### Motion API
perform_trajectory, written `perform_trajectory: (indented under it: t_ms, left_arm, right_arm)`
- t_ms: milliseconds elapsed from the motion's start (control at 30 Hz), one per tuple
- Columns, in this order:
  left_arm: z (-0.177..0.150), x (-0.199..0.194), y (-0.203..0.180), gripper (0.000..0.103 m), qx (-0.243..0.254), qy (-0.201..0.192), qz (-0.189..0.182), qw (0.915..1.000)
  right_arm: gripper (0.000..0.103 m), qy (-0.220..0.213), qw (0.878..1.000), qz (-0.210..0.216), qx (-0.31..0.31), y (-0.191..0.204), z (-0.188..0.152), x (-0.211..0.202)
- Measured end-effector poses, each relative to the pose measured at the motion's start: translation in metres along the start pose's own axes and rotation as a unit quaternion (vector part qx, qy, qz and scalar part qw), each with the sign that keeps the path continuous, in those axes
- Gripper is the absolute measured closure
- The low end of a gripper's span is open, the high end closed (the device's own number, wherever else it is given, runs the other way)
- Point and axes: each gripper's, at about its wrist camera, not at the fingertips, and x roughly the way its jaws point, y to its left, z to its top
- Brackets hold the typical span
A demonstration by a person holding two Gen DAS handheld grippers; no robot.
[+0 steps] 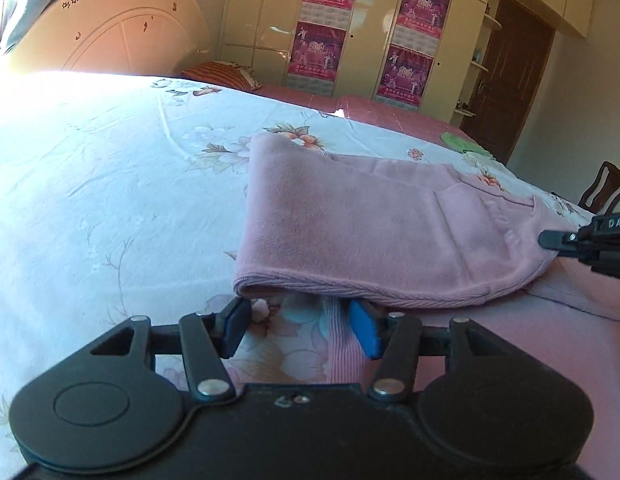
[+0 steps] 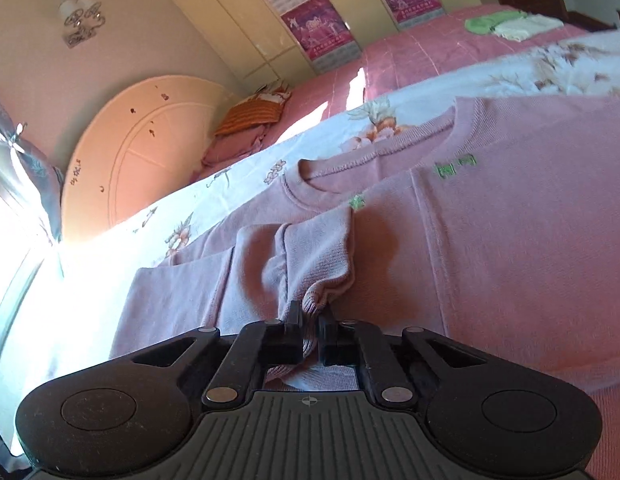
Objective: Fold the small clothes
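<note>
Two tools, left tool point(image 1: 300, 330) gaping, right tool point(image 2: 308, 334) clamping ribbed cuff point(image 2: 315, 300), soft pink knit sweater point(image 1: 349, 220)

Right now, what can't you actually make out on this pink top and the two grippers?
- Left wrist view: the pink top hides its own underside, and the picture's right edge cuts off the right gripper.
- Right wrist view: the right gripper covers the pinched cuff's end; green embroidery is too small to read.
</note>
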Motion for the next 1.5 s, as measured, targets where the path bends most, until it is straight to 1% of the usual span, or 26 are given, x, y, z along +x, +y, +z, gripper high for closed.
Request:
perform_trajectory:
  t_ms: [67, 133, 167, 200, 233, 267, 300, 367, 500, 733, 767, 900, 933, 967, 1000, 1033, 1067, 1167, 1233, 1267, 1300, 1333, 1367, 1400, 1467, 1500]
  left_arm:
    - [0.001, 0.005, -0.002, 0.052, 0.007, -0.002, 0.011, 0.9999]
    - [0.0, 0.005, 0.0, 0.054, 0.003, -0.005, 0.012, 0.9999]
    - [0.001, 0.005, 0.0, 0.054, 0.003, -0.006, 0.012, 0.9999]
    - [0.001, 0.005, -0.001, 0.054, 0.004, -0.007, 0.012, 0.9999]
    - [0.001, 0.005, -0.001, 0.056, 0.006, -0.007, 0.01, 0.9999]
    - [0.001, 0.006, -0.002, 0.056, 0.008, -0.006, 0.008, 0.9999]
    - [0.0, 0.005, -0.002, 0.056, 0.01, -0.006, 0.008, 0.9999]
    - [0.0, 0.005, -0.003, 0.056, 0.015, -0.005, 0.008, 0.9998]
    - [0.0, 0.003, -0.003, 0.057, 0.019, -0.002, 0.006, 0.9998]
    - [0.003, 0.006, -0.003, 0.057, 0.027, 0.005, 0.004, 0.9996]
    - [0.003, 0.006, -0.004, 0.057, 0.03, 0.006, 0.004, 0.9995]
    - [0.003, 0.003, -0.002, 0.057, 0.048, 0.015, -0.006, 0.9987]
    - [0.003, -0.004, 0.0, 0.058, 0.055, 0.013, -0.013, 0.9983]
    - [0.004, -0.015, 0.002, 0.058, 0.056, -0.005, -0.023, 0.9982]
    - [0.005, -0.025, 0.004, 0.057, 0.056, -0.023, -0.037, 0.9975]
    - [0.009, -0.033, 0.004, 0.056, 0.06, -0.036, -0.049, 0.9964]
    - [0.014, -0.034, 0.001, 0.056, 0.064, -0.04, -0.053, 0.9958]
    - [0.026, -0.014, -0.018, 0.056, 0.069, -0.032, -0.085, 0.9935]
    - [0.026, 0.011, -0.033, 0.055, 0.068, -0.014, -0.114, 0.991]
    - [0.022, 0.025, -0.038, 0.055, 0.068, 0.007, -0.124, 0.9899]
    - [0.018, 0.037, -0.041, 0.055, 0.071, 0.028, -0.121, 0.9897]
    - [0.014, 0.039, -0.042, 0.054, 0.082, 0.015, -0.119, 0.9894]
    - [0.018, 0.039, -0.042, 0.054, 0.085, 0.023, -0.12, 0.9889]
    - [0.023, 0.039, -0.041, 0.054, 0.08, 0.024, -0.122, 0.989]
    - [0.039, 0.045, -0.04, 0.052, 0.069, 0.006, -0.124, 0.9898]
    - [0.047, 0.051, -0.041, 0.052, 0.069, 0.003, -0.123, 0.99]
  right_arm:
    - [0.098, -0.041, 0.999, -0.004, -0.028, 0.013, 0.012, -0.021]
    - [0.098, -0.092, 0.995, -0.013, -0.037, 0.014, 0.023, -0.05]
    - [0.098, -0.116, 0.992, -0.029, -0.042, 0.012, 0.027, -0.065]
    - [0.098, -0.127, 0.989, -0.049, -0.051, 0.007, 0.028, -0.075]
    - [0.098, -0.122, 0.988, -0.066, -0.06, 0.0, 0.027, -0.079]
    - [0.098, -0.103, 0.989, -0.081, -0.061, -0.011, 0.025, -0.079]
    - [0.098, -0.085, 0.991, -0.095, -0.051, -0.024, 0.019, -0.077]
    - [0.098, -0.062, 0.992, -0.108, -0.032, -0.045, 0.005, -0.074]
    - [0.098, -0.049, 0.992, -0.116, -0.017, -0.061, -0.014, -0.071]
    - [0.098, -0.056, 0.992, -0.113, -0.017, -0.055, -0.017, -0.08]
    - [0.098, -0.05, 0.992, -0.117, -0.015, -0.056, -0.011, -0.074]
    - [0.098, -0.027, 0.991, -0.131, -0.003, -0.067, -0.019, -0.065]
    - [0.097, -0.03, 0.991, -0.132, 0.0, -0.069, -0.02, -0.068]
    - [0.097, -0.038, 0.99, -0.138, 0.002, -0.07, -0.02, -0.073]
    - [0.096, -0.047, 0.987, -0.151, 0.003, -0.069, -0.018, -0.081]
    - [0.084, -0.061, 0.985, -0.162, -0.001, -0.068, -0.015, -0.089]
    - [0.075, -0.073, 0.985, -0.159, -0.006, -0.068, -0.012, -0.095]
    - [0.075, -0.068, 0.988, -0.136, -0.023, -0.061, -0.001, -0.085]
    - [0.075, -0.05, 0.99, -0.125, -0.045, -0.054, 0.001, -0.067]
    - [0.075, -0.031, 0.988, -0.135, -0.062, -0.052, -0.002, -0.055]
    - [0.075, -0.003, 0.986, -0.151, -0.074, -0.053, -0.006, -0.043]
    - [0.076, 0.007, 0.984, -0.157, -0.085, -0.054, -0.008, -0.037]
    - [0.075, 0.012, 0.983, -0.159, -0.09, -0.052, -0.006, -0.039]
    - [0.075, 0.012, 0.983, -0.162, -0.088, -0.05, -0.002, -0.042]
    - [0.075, -0.019, 0.984, -0.15, -0.089, -0.046, 0.004, -0.048]
    - [0.075, -0.024, 0.985, -0.144, -0.087, -0.044, 0.008, -0.043]
